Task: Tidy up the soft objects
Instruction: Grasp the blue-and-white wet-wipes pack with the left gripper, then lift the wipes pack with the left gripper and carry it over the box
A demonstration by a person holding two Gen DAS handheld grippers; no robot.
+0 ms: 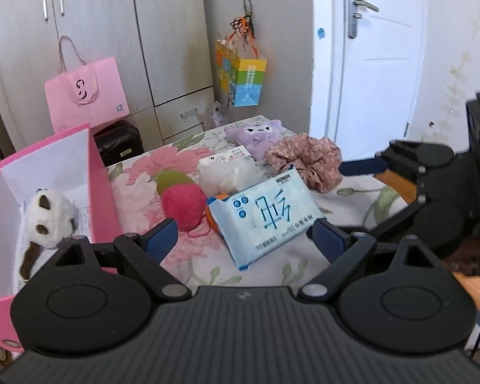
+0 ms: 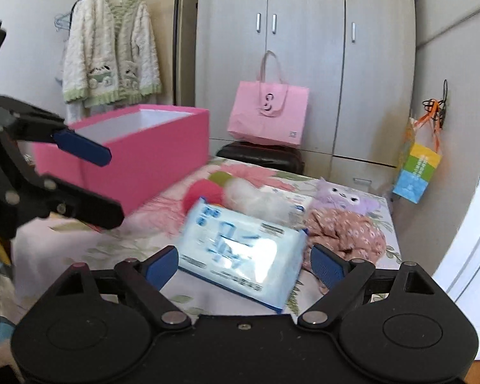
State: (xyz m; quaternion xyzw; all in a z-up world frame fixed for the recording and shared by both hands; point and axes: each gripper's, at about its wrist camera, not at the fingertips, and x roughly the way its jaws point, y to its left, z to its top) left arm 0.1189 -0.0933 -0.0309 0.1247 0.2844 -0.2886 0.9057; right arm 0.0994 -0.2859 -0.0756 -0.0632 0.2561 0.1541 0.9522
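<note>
**Both claws wide over the tissue pack**

Left gripper (image 1: 241, 236) sat at the bottom middle of its own frame with its blue fingers apart and nothing pressed between them. Just beyond its tips lay the tissue pack (image 1: 265, 220), flat on the flowered bedspread (image 1: 204, 256) and turned at a slant. The right gripper (image 2: 241, 264) was likewise spread wide at the bottom of its view, the same pack (image 2: 240, 249) lying in front of its gap but not pinched; the picture there was blurred. With both claws open around one item, the pack was probably the next thing to be lifted.

Left of the pack in the left view rested a red yarn ball (image 1: 184, 206), with a white bundle (image 1: 227, 172) just behind it and a floral scrunchie (image 1: 304, 160) to the right. Farther back, near the bed's far edge, sat a purple plush toy (image 1: 256, 134). These soft things lay heaped close together, seemingly waiting to be sorted.

At the left edge stood the pink box (image 1: 100, 185), open on top, with a white plush toy (image 1: 49, 217) already inside, so it looked like the collecting place. Behind everything, in the upper left, a pink paper bag (image 1: 86, 96) leaned against the wardrobe (image 1: 163, 32).
</note>
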